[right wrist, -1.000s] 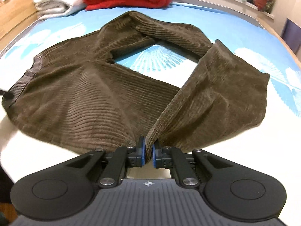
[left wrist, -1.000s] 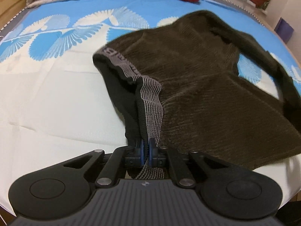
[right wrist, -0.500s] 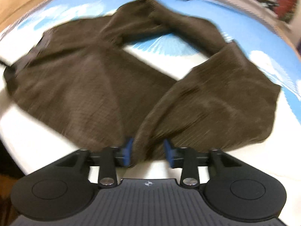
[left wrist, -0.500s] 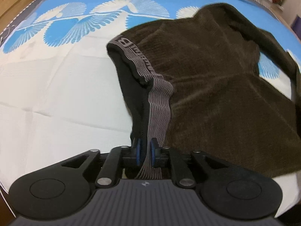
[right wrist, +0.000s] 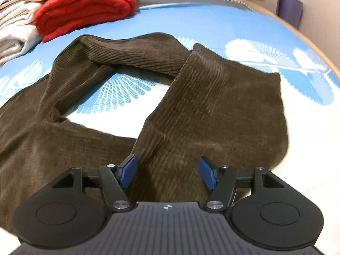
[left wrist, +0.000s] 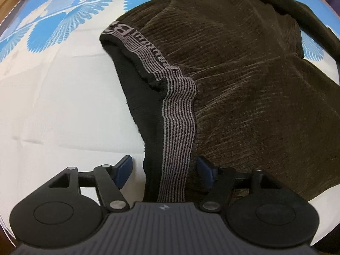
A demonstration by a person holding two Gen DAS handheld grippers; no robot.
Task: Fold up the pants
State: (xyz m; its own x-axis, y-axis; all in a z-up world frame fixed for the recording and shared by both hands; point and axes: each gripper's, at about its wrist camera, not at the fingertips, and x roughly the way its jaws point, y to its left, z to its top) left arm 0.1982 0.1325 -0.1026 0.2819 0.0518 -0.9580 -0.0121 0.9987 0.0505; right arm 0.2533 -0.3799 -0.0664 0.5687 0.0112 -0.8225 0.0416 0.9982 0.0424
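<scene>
Left gripper [left wrist: 164,171], blue pads opening, straddles the pants' [left wrist: 244,80] striped elastic waistband [left wrist: 177,131] without pressing it; a second ago it pinched this band. Right gripper [right wrist: 167,172], likewise opening, has released a ribbed corduroy leg [right wrist: 212,110]. The brown pants lie spread, legs looped, on the blue-and-white sheet [right wrist: 212,27].

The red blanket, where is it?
In the right wrist view, the folded red blanket sits top left on the blue bedsheet, beside white folded laundry.
</scene>
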